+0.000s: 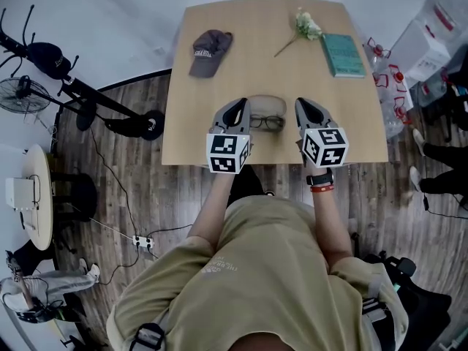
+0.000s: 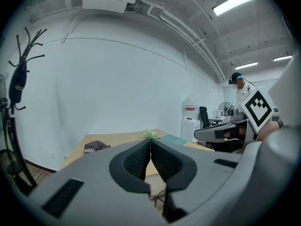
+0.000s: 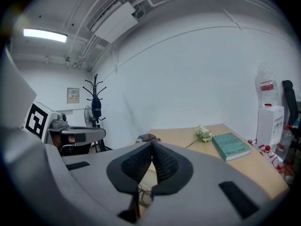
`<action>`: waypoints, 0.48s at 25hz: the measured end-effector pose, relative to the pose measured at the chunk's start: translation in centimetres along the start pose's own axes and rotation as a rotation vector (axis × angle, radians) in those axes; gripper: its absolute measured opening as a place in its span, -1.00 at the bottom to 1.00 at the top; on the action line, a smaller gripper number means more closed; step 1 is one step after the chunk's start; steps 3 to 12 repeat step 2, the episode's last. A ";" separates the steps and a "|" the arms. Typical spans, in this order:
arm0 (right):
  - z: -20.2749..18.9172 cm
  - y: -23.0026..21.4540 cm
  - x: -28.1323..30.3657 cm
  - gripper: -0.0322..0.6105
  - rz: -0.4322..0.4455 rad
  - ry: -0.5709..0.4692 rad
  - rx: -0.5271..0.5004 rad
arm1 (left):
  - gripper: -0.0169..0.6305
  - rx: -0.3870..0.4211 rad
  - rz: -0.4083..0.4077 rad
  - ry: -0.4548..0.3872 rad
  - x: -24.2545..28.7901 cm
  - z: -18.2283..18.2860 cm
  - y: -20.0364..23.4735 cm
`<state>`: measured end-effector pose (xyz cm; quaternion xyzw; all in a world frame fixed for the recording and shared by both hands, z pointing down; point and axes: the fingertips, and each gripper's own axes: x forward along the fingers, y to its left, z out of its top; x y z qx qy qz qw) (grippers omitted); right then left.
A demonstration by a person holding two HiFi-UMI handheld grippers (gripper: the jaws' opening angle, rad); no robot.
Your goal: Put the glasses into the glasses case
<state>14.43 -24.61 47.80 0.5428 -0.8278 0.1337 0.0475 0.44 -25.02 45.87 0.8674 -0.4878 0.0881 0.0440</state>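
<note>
Dark-rimmed glasses point(image 1: 266, 122) lie near the front edge of the wooden table point(image 1: 219, 79), on or in a tan glasses case point(image 1: 268, 102) whose colour nearly matches the wood. My left gripper point(image 1: 240, 108) hovers just left of them, shut and holding nothing. To their right my right gripper point(image 1: 306, 108) is likewise shut and holding nothing. In the left gripper view the jaw tips meet point(image 2: 150, 142) and the glasses point(image 2: 160, 195) peek out below. The right gripper view shows its closed tips point(image 3: 152, 145) above the glasses point(image 3: 146, 197).
A grey cap point(image 1: 209, 50) lies at the table's back left, a white flower point(image 1: 303, 28) and a teal book point(image 1: 343, 55) at the back right. Water bottles point(image 1: 387, 86) and boxes stand on the floor to the right, a coat rack point(image 1: 44, 57) and fan to the left.
</note>
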 end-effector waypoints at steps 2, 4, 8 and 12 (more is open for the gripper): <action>-0.1 0.1 0.2 -0.85 -0.001 0.005 0.005 | -0.88 -0.001 0.000 0.003 0.2 -0.1 0.4; -0.1 0.1 0.2 -0.85 -0.001 0.005 0.005 | -0.88 -0.001 0.000 0.003 0.2 -0.1 0.4; -0.1 0.1 0.2 -0.85 -0.001 0.005 0.005 | -0.88 -0.001 0.000 0.003 0.2 -0.1 0.4; -0.1 0.1 0.2 -0.85 -0.001 0.005 0.005 | -0.88 -0.001 0.000 0.003 0.2 -0.1 0.4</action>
